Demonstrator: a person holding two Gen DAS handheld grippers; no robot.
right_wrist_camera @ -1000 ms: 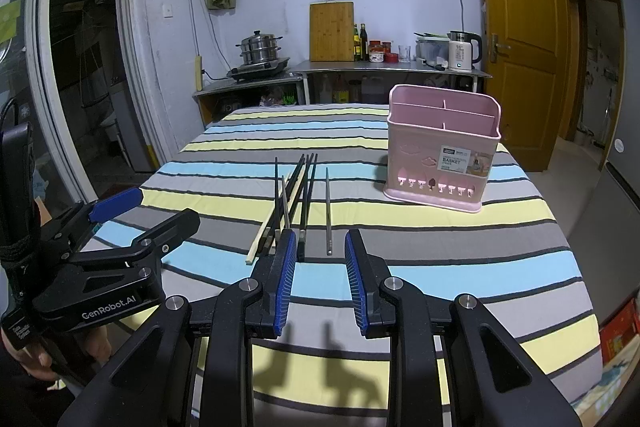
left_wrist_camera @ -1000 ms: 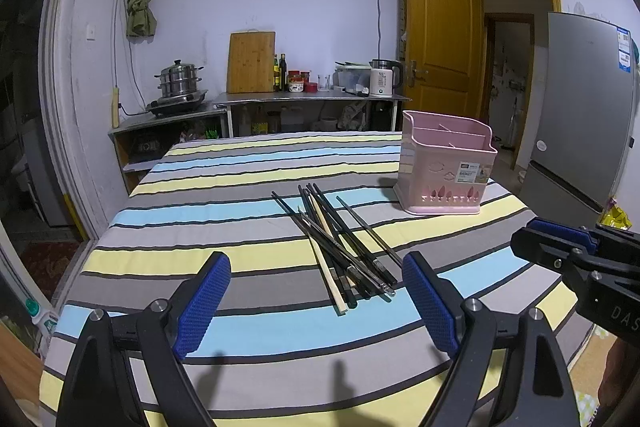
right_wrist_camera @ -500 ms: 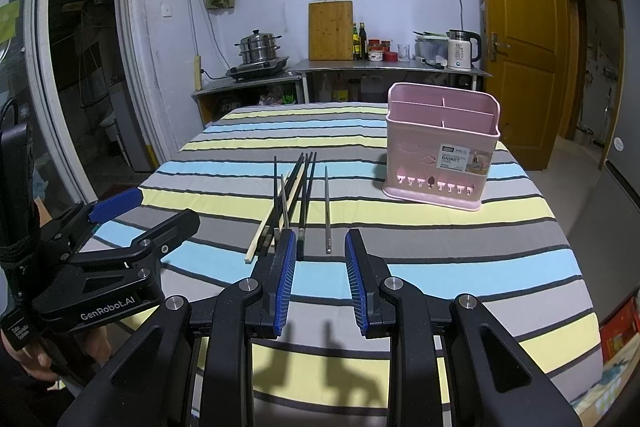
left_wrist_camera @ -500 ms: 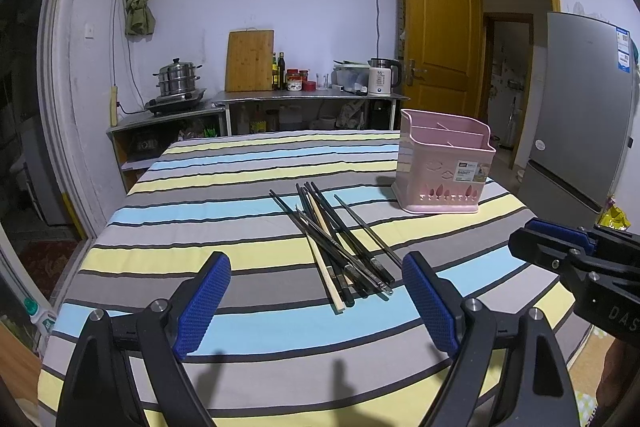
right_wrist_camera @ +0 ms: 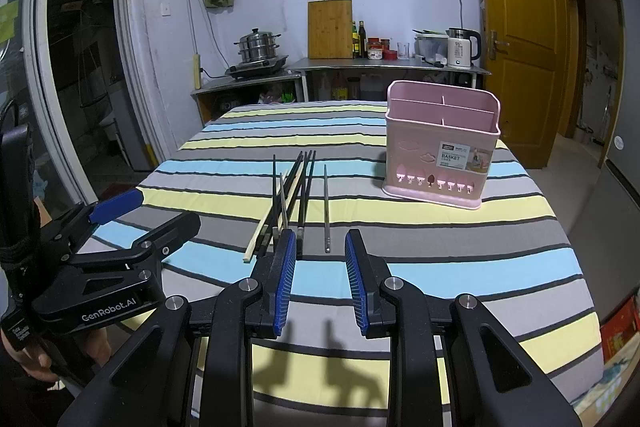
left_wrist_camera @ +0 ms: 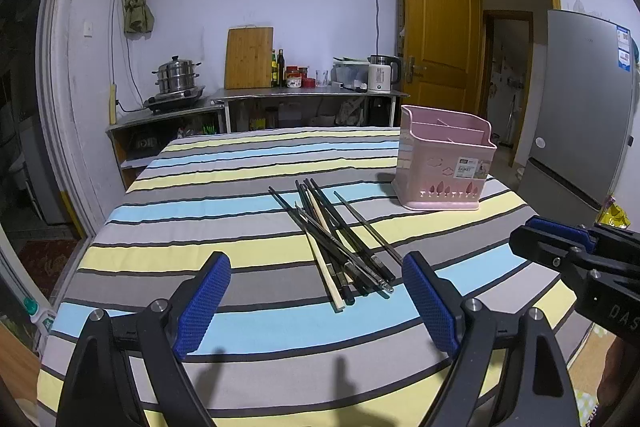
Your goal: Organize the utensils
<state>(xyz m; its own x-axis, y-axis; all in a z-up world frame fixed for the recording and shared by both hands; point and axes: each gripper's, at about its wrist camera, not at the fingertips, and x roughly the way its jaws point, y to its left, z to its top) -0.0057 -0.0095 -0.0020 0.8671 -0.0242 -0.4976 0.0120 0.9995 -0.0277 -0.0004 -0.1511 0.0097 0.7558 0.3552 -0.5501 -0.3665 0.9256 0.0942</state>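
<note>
Ahead of both tools, on the striped tabletop (left_wrist_camera: pixel 224 187), lies a loose bundle of chopsticks (left_wrist_camera: pixel 336 247): mostly dark sticks, one pale wooden stick (right_wrist_camera: pixel 267 223) crossing among them, one thin metal stick (right_wrist_camera: pixel 326 207) lying slightly apart on the side toward the basket. Left tool (left_wrist_camera: pixel 316 303): blue-padded fingers spread wide apart, nothing between them, hovering above the tabletop with the near ends of the bundle just beyond the gap. Right tool (right_wrist_camera: pixel 320 269): fingers parted by a narrower gap, holding nothing; near ends of the dark sticks sit just in front of its left finger, metal stick end just ahead of the gap. Pink utensil basket (right_wrist_camera: pixel 440 155) stands upright further ahead and to the right of both tools, well apart from the chopsticks; dividers visible inside, compartments look empty from these angles. Left tool also shows at the left edge of the right wrist view, held by a hand (right_wrist_camera: pixel 36 359).
</note>
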